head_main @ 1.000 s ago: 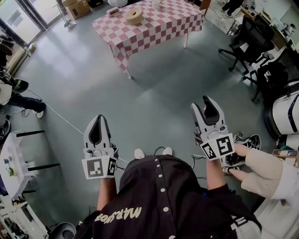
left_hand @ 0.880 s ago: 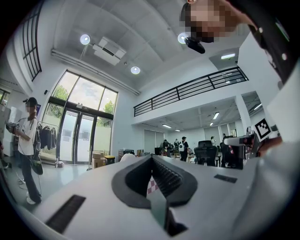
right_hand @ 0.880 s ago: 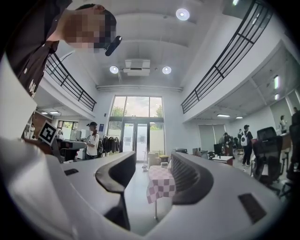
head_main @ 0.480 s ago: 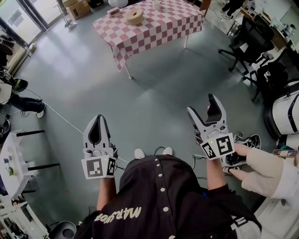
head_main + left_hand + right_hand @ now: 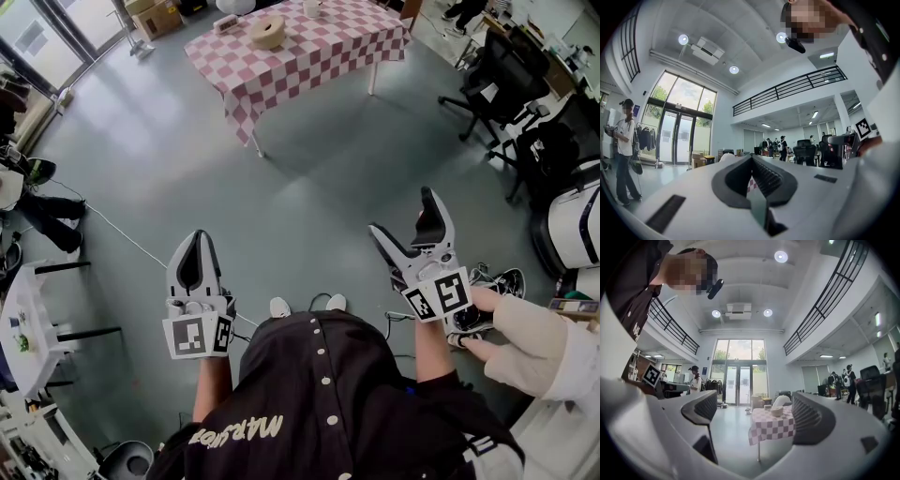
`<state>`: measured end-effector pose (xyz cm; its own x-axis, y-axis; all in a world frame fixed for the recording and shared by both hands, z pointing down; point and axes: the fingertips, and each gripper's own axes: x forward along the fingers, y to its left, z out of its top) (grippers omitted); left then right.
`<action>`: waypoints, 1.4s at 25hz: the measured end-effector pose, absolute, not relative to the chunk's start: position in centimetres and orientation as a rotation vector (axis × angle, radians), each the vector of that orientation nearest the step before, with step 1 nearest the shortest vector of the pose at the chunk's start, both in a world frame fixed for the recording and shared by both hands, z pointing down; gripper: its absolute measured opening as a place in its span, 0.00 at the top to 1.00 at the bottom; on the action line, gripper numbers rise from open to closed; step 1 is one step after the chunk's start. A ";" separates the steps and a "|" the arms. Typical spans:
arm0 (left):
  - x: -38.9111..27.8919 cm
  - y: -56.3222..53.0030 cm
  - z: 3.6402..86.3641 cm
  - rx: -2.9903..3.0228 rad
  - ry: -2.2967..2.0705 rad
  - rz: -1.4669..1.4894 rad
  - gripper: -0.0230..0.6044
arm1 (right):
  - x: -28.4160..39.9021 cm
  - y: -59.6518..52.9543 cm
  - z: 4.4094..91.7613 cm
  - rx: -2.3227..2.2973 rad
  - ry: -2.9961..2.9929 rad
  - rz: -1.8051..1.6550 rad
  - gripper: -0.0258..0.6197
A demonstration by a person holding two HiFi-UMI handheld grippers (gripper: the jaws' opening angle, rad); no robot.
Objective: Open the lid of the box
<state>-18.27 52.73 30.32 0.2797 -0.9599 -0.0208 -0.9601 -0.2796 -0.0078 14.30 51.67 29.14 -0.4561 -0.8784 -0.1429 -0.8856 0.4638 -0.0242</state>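
The likeliest box is the round tan container (image 5: pixel 269 33) on the checked table (image 5: pixel 347 42). It sits at your 12 o'clock, well apart from you across open floor, and its lid looks closed (it is too small here to be sure). A cup (image 5: pixel 312 7) stands at its 1 o'clock and a small pale block (image 5: pixel 225 21) at its 10 o'clock.

You hold both tools low and roughly level, pointing toward the table. I judge this to be lining up before you walk in, since nothing is within reach yet.

Your left gripper (image 5: pixel 196 246), at your 10 o'clock, has its jaws pressed together with nothing between them. Your right gripper (image 5: pixel 403 214), at your 2 o'clock, has just been opening its jaws. They now stand spread wide and empty (only the far table shows through the gap), probably readied for the lid.
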 end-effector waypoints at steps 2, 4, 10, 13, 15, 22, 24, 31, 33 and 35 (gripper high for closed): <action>-18.1 52.8 30.0 -2.468 1.898 0.041 0.95 | 15.1 51.7 29.1 -1.585 2.550 0.099 0.18; -18.0 52.9 29.6 -2.433 1.930 0.073 0.95 | 16.2 51.7 29.0 -1.610 2.525 0.117 0.17; -16.0 53.4 29.5 -2.383 1.982 0.063 0.95 | 18.9 51.6 29.8 -1.591 2.554 0.107 0.17; -14.6 53.9 29.7 -2.364 2.010 0.060 0.95 | 20.3 51.6 30.3 -1.559 2.561 0.072 0.17; -13.5 54.7 30.0 -2.354 2.034 0.054 0.95 | 21.2 51.6 30.8 -1.539 2.575 0.062 0.17; -13.9 55.6 31.3 -2.331 2.069 -0.020 0.95 | 20.6 51.5 32.1 -1.504 2.607 0.060 0.17; -13.6 54.7 31.2 -2.324 2.070 -0.010 0.95 | 20.9 50.7 32.1 -1.498 2.610 0.066 0.17; -12.9 50.7 31.6 -2.362 2.035 0.072 0.95 | 21.8 48.0 31.2 -1.540 2.592 0.114 0.17; -12.8 49.1 31.4 -2.377 2.012 0.092 0.95 | 22.0 47.0 30.7 -1.561 2.577 0.125 0.17; -12.8 47.5 31.1 -2.386 1.994 0.109 0.95 | 22.0 45.8 30.2 -1.576 2.573 0.137 0.17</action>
<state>-12.84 47.50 31.10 0.1763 -0.9816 -0.0731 -0.9837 -0.1783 0.0217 22.02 45.83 30.22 -0.4499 -0.8804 -0.1503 -0.8913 0.4531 0.0137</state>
